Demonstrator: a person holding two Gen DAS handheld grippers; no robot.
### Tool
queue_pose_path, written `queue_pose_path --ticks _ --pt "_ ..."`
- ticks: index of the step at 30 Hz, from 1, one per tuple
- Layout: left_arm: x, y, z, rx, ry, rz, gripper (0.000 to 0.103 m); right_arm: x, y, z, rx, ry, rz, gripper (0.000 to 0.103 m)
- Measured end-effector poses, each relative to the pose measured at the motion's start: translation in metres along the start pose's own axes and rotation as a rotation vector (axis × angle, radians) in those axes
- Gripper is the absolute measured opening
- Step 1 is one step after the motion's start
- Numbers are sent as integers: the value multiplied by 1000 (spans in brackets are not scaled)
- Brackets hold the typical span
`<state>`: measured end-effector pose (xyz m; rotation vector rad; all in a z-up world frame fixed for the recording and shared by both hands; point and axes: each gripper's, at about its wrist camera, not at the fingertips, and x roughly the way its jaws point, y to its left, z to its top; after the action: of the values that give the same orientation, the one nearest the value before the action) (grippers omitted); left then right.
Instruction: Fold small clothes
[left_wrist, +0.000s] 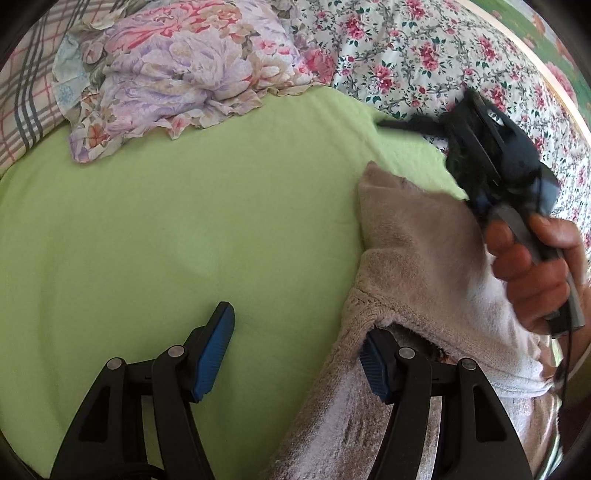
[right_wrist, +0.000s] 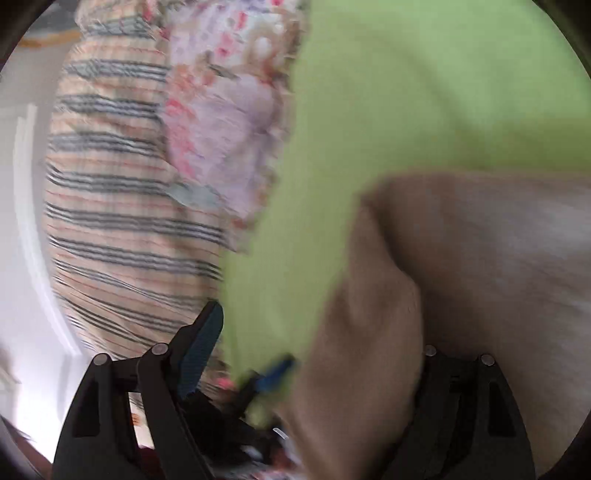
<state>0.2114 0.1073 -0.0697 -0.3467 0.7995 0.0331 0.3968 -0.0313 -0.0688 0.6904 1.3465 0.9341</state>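
Note:
A beige fleece garment (left_wrist: 413, 280) lies at the right edge of the green sheet (left_wrist: 184, 229). My left gripper (left_wrist: 295, 354) is open; its right finger (left_wrist: 375, 369) sits under a fold of the garment, its left finger (left_wrist: 212, 354) over bare sheet. The right gripper's body (left_wrist: 491, 155), held by a hand (left_wrist: 532, 269), is above the garment's far side. In the blurred right wrist view the garment (right_wrist: 461, 277) covers the right finger; the left finger (right_wrist: 197, 354) is free and the right gripper (right_wrist: 310, 365) looks open.
A crumpled floral cloth (left_wrist: 173, 77) lies at the back of the sheet, next to a plaid pillow (left_wrist: 26, 92). A floral bedspread (left_wrist: 424, 51) lies at the back right. The plaid pillow (right_wrist: 122, 206) and floral cloth (right_wrist: 236, 122) also show in the right wrist view.

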Motion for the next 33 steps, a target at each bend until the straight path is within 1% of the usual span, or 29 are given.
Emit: queue_pose_path --ticks 1,2,3,5,7,10,12,14,15,16,17,18,19,20,21,23,24,25,26,27,28,29,30,31,32,33 --pt "0 1 0 -3 0 0 66 1 -1 4 9 -58 18 80" --pt "0 2 0 -7 0 -1 66 -2 -4 6 23 -120 11 81" --pt "-1 4 1 -11 10 -12 66 -7 -7 6 36 -189 -9 81" --pt "-4 6 2 -12 33 -31 66 -23 -5 -1 34 -286 -46 81" --pt "-8 8 1 -5 53 -39 66 -47 4 -15 11 -346 -124 81" --pt "-25 11 0 -2 65 -84 64 -85 14 -36 -6 -418 -179 81" --pt "-33 9 7 0 54 -114 65 -115 21 -59 -19 -470 -236 81" --pt "-37 4 15 16 44 -121 65 -147 23 -90 -27 -529 -315 81" --pt "-36 -4 22 44 36 -117 65 -164 21 -106 -27 -558 -356 81" --pt "-36 -8 24 60 32 -113 65 -185 20 -128 -21 -596 -430 81" --pt "-33 -15 29 88 24 -103 65 -199 20 -141 -17 -627 -484 79" --pt "-29 -24 33 125 19 -90 65 -220 19 -163 -15 -676 -561 78" --pt "-25 -31 36 151 19 -84 65 -235 19 -179 -7 -706 -620 75" --pt "-21 -38 39 184 20 -79 65 -253 17 -199 14 -738 -687 67" --pt "-18 -47 40 225 19 -88 65 -270 13 -215 38 -764 -731 62" --pt "-13 -60 38 288 21 -116 65 -302 7 -250 95 -824 -823 60" --pt "-9 -68 34 339 22 -117 65 -312 4 -263 112 -838 -853 60" --pt "-4 -74 31 380 31 -110 65 -317 2 -271 125 -834 -885 60" --pt "3 -78 28 411 44 -97 65 -318 -2 -276 137 -809 -925 60" --pt "13 -81 24 442 64 -56 65 -316 -7 -278 147 -771 -969 60" --pt "19 -81 22 451 77 -34 65 -312 -12 -280 149 -734 -1002 60" --pt "28 -80 18 457 107 -19 66 -302 -18 -280 139 -681 -1016 60" --pt "38 -75 16 442 144 -19 67 -296 -21 -279 128 -648 -1020 49" --pt "39 -71 17 416 151 -34 67 -288 -22 -277 117 -609 -1034 34" --pt "39 -69 20 403 154 -38 68 -285 -19 -275 104 -601 -1054 11" --pt "37 -68 25 389 157 -32 68 -286 -10 -276 70 -630 -1059 8"
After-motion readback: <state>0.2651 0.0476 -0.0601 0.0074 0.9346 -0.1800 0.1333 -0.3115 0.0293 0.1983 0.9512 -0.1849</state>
